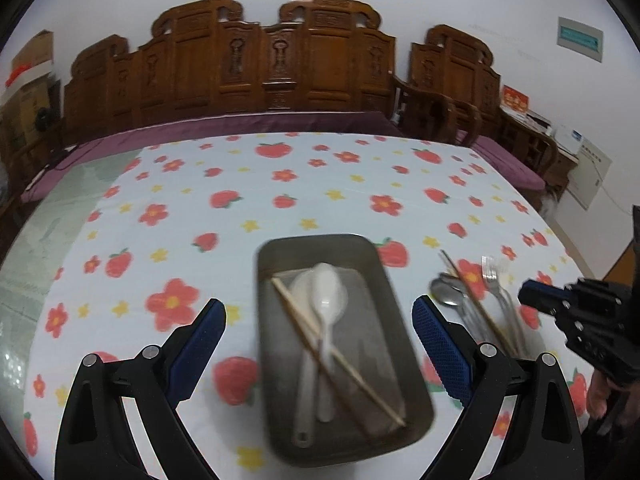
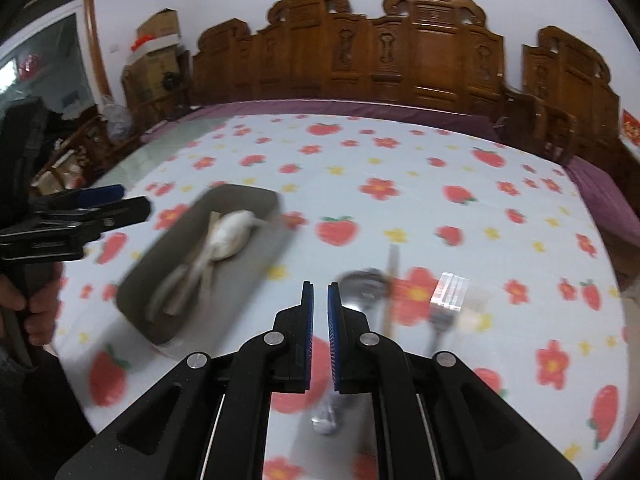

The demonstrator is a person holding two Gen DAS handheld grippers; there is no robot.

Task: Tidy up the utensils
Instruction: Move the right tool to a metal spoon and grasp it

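A grey rectangular tray (image 1: 272,360) sits on the flowered tablecloth and holds white spoons (image 1: 326,300) and a chopstick (image 1: 336,356). My left gripper (image 1: 320,312) is open wide and empty, its fingers on either side of the tray. To the tray's right lie metal spoons (image 1: 448,294), a chopstick (image 1: 476,304) and forks (image 1: 494,280). My right gripper (image 2: 319,292) is nearly shut with a narrow gap and holds nothing, just above the loose metal spoon (image 2: 364,280), chopstick (image 2: 390,292) and fork (image 2: 444,304). The tray also shows in the right wrist view (image 2: 256,240).
The table (image 1: 360,184) carries a white cloth with red flowers and strawberries. A carved wooden bench (image 1: 264,64) with a purple cushion stands behind it, and a wooden armchair (image 1: 452,92) at the right. Boxes (image 2: 156,44) are stacked at the back left.
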